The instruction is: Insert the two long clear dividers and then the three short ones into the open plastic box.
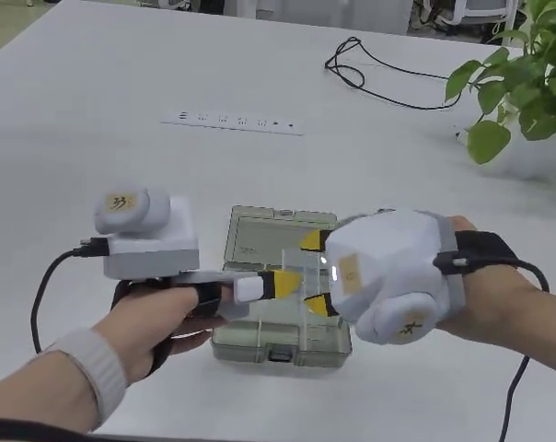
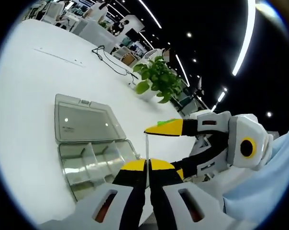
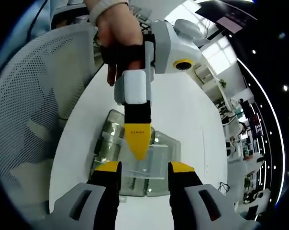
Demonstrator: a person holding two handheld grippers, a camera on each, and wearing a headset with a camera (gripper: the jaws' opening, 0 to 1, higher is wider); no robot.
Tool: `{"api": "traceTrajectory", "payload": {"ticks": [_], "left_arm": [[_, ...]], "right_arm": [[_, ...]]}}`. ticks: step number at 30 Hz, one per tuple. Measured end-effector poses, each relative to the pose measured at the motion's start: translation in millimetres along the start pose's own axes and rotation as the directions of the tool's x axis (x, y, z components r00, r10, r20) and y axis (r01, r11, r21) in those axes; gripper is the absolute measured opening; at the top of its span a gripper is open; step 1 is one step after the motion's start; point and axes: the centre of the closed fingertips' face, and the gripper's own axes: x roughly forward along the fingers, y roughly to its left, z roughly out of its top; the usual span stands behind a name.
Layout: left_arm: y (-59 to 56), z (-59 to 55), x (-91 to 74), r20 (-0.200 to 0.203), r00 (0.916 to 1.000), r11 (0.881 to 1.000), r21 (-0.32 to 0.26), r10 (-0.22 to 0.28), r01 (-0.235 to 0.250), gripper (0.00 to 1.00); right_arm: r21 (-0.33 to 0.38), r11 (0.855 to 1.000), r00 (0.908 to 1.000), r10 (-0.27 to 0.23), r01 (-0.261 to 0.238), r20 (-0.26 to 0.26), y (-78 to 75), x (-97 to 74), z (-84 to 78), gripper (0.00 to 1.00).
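- My left gripper (image 2: 147, 165) is clamped on a clear divider (image 3: 151, 165), held on edge above the box (image 2: 63, 163).
- My right gripper (image 3: 144, 167) straddles the divider's ends, jaws wide; I cannot tell whether they press.
- Judged step: seating what is probably a short divider. Next, lower it square into its slots.

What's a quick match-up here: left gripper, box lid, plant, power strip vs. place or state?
Things:
1. left gripper
2. box lid
3. plant
4. power strip

Place or state:
A. lying open, flat
B. green, at the head view's right edge
C. jaws shut on the clear divider
D. white, beyond the box

Pairs: 1-C, 2-A, 3-B, 4-D
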Motion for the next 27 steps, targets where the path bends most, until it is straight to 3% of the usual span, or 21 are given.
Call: {"api": "traceTrajectory", "payload": {"ticks": [2,4,6,9,10,12,16,19,20,22,24,25,26,27], "left_arm": [[-0.3,-0.8,-2.2,-0.008,1.0000,0.997,0.083,-0.006,0.006,0.00],[-0.3,-2.6,-4.6,-0.013,0.9999,0.991,0.136,-0.010,0.011,0.00],[-3.6,-6.3,-6.2,-0.035,0.9988,0.974,0.221,-0.033,0.040,0.00],[-6.4,-10.3,-6.9,-0.064,0.9966,0.953,0.294,-0.051,0.068,0.00],[-7.9,-10.8,-7.4,-0.071,0.9959,0.938,0.337,-0.057,0.077,0.00],[-13.3,-11.8,-8.1,-0.084,0.9927,0.922,0.370,-0.086,0.112,0.00],[-19.9,-14.3,-9.8,-0.113,0.9857,0.864,0.475,-0.125,0.164,0.00],[-23.6,-18.6,-10.8,-0.143,0.9792,0.814,0.546,-0.144,0.199,0.00],[-25.4,-19.3,-10.9,-0.149,0.9771,0.801,0.561,-0.152,0.210,0.00],[-28.0,-20.2,-11.5,-0.154,0.9746,0.772,0.595,-0.162,0.223,0.00],[-31.5,-24.0,-13.2,-0.170,0.9691,0.738,0.628,-0.178,0.246,0.00],[-31.6,-25.1,-14.0,-0.172,0.9679,0.729,0.637,-0.183,0.251,0.00],[-31.9,-25.8,-14.6,-0.175,0.9666,0.723,0.642,-0.187,0.256,0.00],[-32.0,-27.4,-15.5,-0.178,0.9659,0.715,0.649,-0.188,0.259,0.00]], "right_arm": [[0.128,0.992,0.9976,-0.003,-0.006,0.070,-5.0,-5.7,9.1,0.49],[0.166,0.986,0.9953,0.006,-0.022,0.097,-10.7,-13.4,11.4,0.49],[0.205,0.977,0.9925,0.038,-0.062,0.116,-12.6,-19.5,11.0,0.48],[0.244,0.961,0.9820,0.090,-0.130,0.166,-12.8,-27.3,14.0,0.43],[0.263,0.951,0.9768,0.117,-0.162,0.179,-11.1,-29.9,13.1,0.43],[0.278,0.941,0.9729,0.145,-0.191,0.180,-10.6,-33.3,10.4,0.37],[0.302,0.913,0.9531,0.217,-0.275,0.211,-6.5,-41.2,12.9,0.30],[0.300,0.891,0.9337,0.283,-0.341,0.219,-1.7,-45.3,15.7,0.25],[0.296,0.879,0.9215,0.319,-0.375,0.222,3.2,-47.0,17.1,0.24],[0.299,0.866,0.9127,0.349,-0.401,0.213,6.3,-47.8,17.2,0.19],[0.298,0.850,0.8980,0.384,-0.435,0.214,9.2,-47.4,16.5,0.15],[0.299,0.834,0.8841,0.416,-0.464,0.213,13.5,-48.0,16.6,0.13],[0.302,0.832,0.8839,0.419,-0.465,0.208,13.1,-46.3,15.6,0.12],[0.294,0.825,0.8750,0.439,-0.483,0.203,16.6,-46.6,15.8,0.10]]}}
